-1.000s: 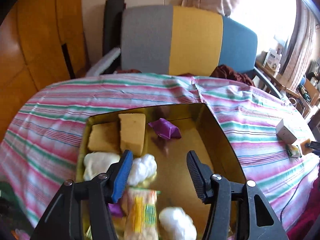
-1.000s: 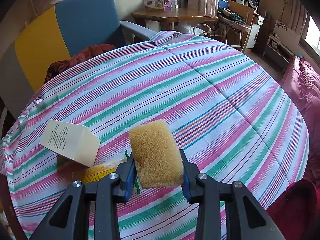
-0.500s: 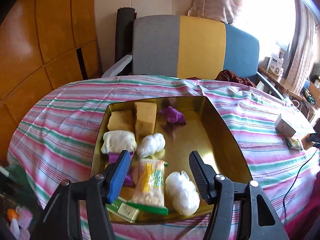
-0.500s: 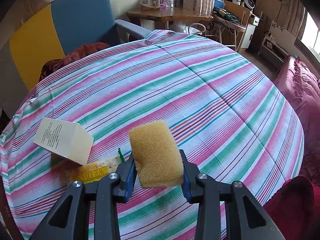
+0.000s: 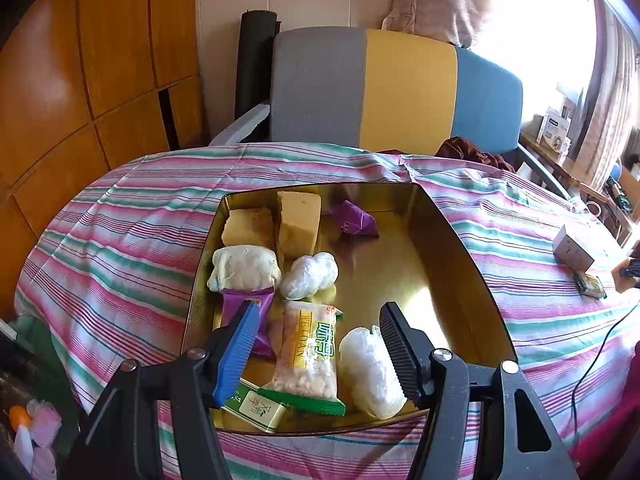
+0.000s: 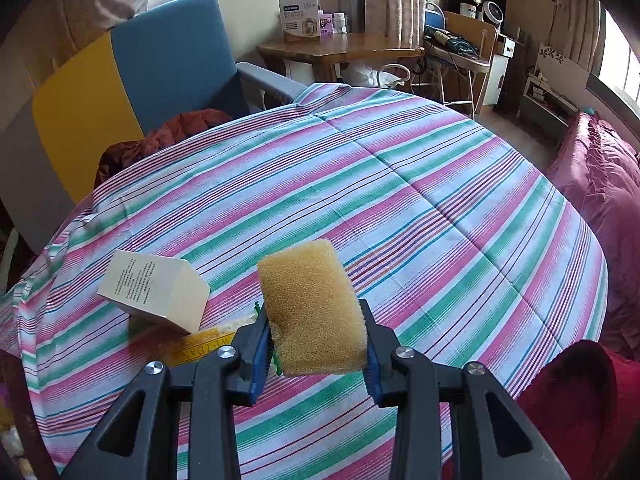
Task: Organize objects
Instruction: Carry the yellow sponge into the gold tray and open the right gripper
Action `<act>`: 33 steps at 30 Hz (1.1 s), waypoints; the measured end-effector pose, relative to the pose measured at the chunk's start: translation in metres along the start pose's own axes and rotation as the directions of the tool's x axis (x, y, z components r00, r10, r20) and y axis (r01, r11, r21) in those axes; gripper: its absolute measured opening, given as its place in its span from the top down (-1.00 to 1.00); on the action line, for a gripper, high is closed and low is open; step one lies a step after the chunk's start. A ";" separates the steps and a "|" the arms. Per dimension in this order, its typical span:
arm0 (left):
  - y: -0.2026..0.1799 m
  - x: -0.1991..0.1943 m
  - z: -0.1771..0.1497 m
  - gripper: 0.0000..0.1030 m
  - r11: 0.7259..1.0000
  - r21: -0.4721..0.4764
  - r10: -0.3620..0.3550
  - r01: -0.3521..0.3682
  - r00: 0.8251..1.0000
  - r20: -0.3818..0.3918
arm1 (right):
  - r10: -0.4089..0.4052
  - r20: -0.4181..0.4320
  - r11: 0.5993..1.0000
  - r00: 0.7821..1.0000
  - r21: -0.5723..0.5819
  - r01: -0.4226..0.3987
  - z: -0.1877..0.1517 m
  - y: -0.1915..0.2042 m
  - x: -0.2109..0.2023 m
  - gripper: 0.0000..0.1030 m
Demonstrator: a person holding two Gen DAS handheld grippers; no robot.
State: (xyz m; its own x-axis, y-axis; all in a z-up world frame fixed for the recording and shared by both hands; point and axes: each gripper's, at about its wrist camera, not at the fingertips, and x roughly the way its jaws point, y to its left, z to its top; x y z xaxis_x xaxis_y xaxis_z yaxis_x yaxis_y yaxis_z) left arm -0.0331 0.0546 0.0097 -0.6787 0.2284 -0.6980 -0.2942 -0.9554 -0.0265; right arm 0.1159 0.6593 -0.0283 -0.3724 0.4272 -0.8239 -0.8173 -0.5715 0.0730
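the right tool (image 6: 316,354) is clamped on a yellow sponge (image 6: 312,308), held above the striped desk (image 6: 440,208). just beyond lies a white box (image 6: 154,288). the left tool (image 5: 316,340) has just been opening and holds nothing, gaping over snack packets (image 5: 310,354) at the near edge of the gold tray (image 5: 452,264).

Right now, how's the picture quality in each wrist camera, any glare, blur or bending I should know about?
Left wrist view: the window at top right is blown out white, the gold tray floor throws reflections, and fisheye bends the striped tablecloth into a dome; focus is sharp. Right wrist view: even daylight, the sponge crisp, corners vignetted dark, the same barrel distortion.
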 end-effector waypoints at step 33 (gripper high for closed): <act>0.046 -0.018 -0.009 -0.36 0.995 -0.054 0.082 -0.079 0.995 0.057 | 0.510 -0.375 0.583 0.774 -0.510 -0.632 -0.179 0.385 -0.114 0.27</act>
State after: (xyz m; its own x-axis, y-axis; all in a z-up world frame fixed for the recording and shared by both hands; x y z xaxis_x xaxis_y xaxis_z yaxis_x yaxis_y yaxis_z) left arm -0.0288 0.0047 0.0145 -0.7377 0.1593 -0.6561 -0.2026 -0.9792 -0.0099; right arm -0.0776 0.2659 -0.0070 -0.5402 -0.2238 -0.8112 -0.0168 -0.9609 0.2763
